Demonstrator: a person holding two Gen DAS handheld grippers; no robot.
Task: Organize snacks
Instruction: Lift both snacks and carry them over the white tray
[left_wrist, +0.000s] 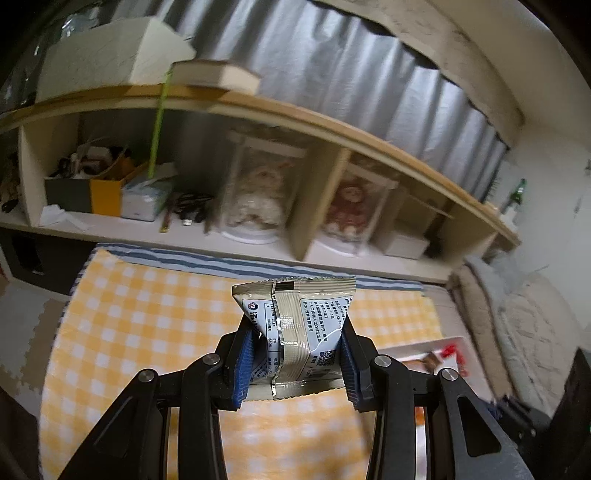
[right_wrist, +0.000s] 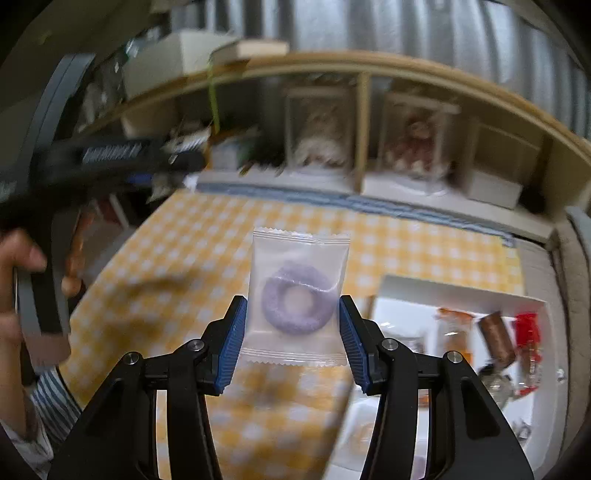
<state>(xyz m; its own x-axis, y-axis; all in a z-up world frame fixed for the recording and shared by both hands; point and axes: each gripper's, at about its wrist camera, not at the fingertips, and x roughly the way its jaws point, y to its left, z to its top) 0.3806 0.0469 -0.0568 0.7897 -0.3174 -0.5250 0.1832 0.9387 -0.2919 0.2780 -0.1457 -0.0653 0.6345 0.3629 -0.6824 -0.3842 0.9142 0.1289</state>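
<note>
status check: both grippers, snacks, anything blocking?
Left gripper shut on beige snack packet. Right gripper shut on purple ring candy packet. White tray unobstructed.

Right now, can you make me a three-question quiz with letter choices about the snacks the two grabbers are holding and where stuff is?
1. Where is the white tray with snacks, seen from the right gripper?
A. on the top shelf
B. lower right, on the checked cloth
C. behind the curtain

2. What colour is the ring snack in the clear packet?
A. purple
B. green
C. orange

3. What is the left gripper doing?
A. hanging empty
B. resting on the cloth
C. squeezing a silver-and-beige snack packet

Answers:
1 B, the tray sits low and right on the yellow checks.
2 A, the ring shows pale purple through the wrapper.
3 C, both blue pads press into the packet's sides and crease it.
</note>
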